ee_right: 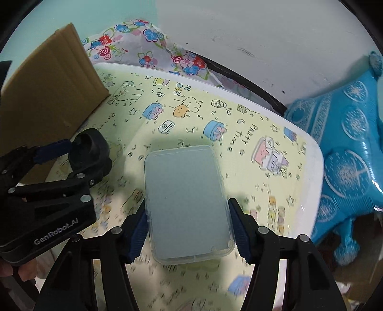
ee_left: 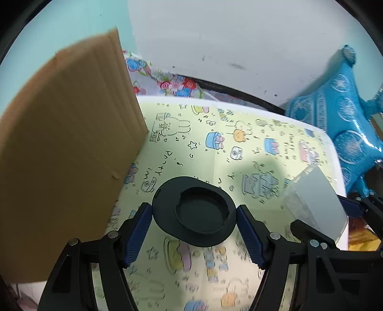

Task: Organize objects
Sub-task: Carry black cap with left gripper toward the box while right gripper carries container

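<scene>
Table [ee_left: 239, 114]: white top with rounded edge, covered by a pale yellow sheet [ee_right: 134, 112] printed with cartoon doodles, gift boxes, stars and "Party time" lettering. A soft grey shadow falls across the sheet at mid frame in both views.

Left wrist view: the left gripper [ee_left: 194, 216] pinches a black disc [ee_left: 194, 211], a round flat piece with a raised inner ring, its blue pads [ee_left: 138, 229] pressing on both sides. The disc sits at lower centre of the frame, above the sheet.

Right wrist view: the right gripper [ee_right: 188, 230] holds a clear case [ee_right: 188, 203], rectangular with rounded corners and a grey-blue inside, pinched along its long sides between blue pads [ee_right: 240, 235]. Case at centre to lower centre of the frame, above the sheet. The left gripper also shows at mid left of this frame, lettered "GenRobot.AI", with the disc in its jaws. In the left wrist view the case shows at the right edge.

Cardboard [ee_left: 64, 148]: a brown corrugated panel fills the left of the left wrist view and stands in the upper left of the right wrist view, its lower edge on the sheet.

Room: wall behind the table is mint green [ee_left: 79, 19] at upper left and white [ee_right: 263, 28], scuffed, to the right. A floral cloth [ee_right: 148, 52] is bunched behind the table's far edge. A shiny blue patterned cushion [ee_right: 347, 148] lies off the table's right edge.
</scene>
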`<state>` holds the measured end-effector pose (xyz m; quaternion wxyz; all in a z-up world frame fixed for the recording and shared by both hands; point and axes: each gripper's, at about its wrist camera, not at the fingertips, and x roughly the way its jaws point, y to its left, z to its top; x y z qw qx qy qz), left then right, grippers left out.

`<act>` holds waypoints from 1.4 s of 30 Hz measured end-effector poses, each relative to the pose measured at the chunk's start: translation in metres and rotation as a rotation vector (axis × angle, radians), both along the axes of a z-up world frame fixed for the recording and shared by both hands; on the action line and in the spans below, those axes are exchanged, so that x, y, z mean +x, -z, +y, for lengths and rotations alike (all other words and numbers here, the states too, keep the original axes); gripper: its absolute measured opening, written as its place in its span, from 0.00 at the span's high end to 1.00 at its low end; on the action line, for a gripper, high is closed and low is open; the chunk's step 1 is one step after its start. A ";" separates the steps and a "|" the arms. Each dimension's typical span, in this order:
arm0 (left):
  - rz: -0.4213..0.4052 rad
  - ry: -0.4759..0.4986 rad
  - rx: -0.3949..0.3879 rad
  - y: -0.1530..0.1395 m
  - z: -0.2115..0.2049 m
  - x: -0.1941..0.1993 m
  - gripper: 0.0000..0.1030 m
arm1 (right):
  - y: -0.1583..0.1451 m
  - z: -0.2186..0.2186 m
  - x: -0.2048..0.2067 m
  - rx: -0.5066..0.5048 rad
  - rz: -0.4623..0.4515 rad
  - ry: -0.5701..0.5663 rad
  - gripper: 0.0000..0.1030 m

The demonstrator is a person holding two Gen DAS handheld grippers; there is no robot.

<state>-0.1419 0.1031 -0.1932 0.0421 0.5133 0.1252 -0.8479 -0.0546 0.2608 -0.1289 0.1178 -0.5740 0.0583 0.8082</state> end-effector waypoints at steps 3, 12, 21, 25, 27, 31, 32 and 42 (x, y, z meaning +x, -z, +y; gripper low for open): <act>0.021 0.016 -0.014 -0.018 -0.004 0.012 0.29 | -0.013 -0.006 0.010 -0.010 0.009 0.022 0.38; 0.074 0.044 -0.050 -0.070 -0.026 0.049 0.29 | -0.054 -0.037 0.024 -0.001 0.053 0.036 0.38; 0.105 0.027 -0.062 -0.100 -0.064 0.067 0.29 | -0.079 -0.076 0.007 -0.002 0.079 -0.022 0.38; 0.109 0.015 -0.054 -0.104 -0.082 0.071 0.29 | -0.089 -0.088 -0.005 0.012 0.087 -0.041 0.38; 0.109 0.008 -0.051 -0.104 -0.090 0.072 0.29 | -0.092 -0.095 -0.011 0.019 0.087 -0.050 0.38; 0.106 -0.005 -0.040 -0.102 -0.103 0.072 0.29 | -0.096 -0.106 -0.020 0.029 0.083 -0.063 0.38; 0.106 -0.007 -0.040 -0.103 -0.107 0.073 0.29 | -0.097 -0.108 -0.022 0.029 0.082 -0.066 0.38; 0.129 -0.039 -0.053 -0.114 -0.127 0.079 0.29 | -0.108 -0.124 -0.031 0.044 0.086 -0.083 0.39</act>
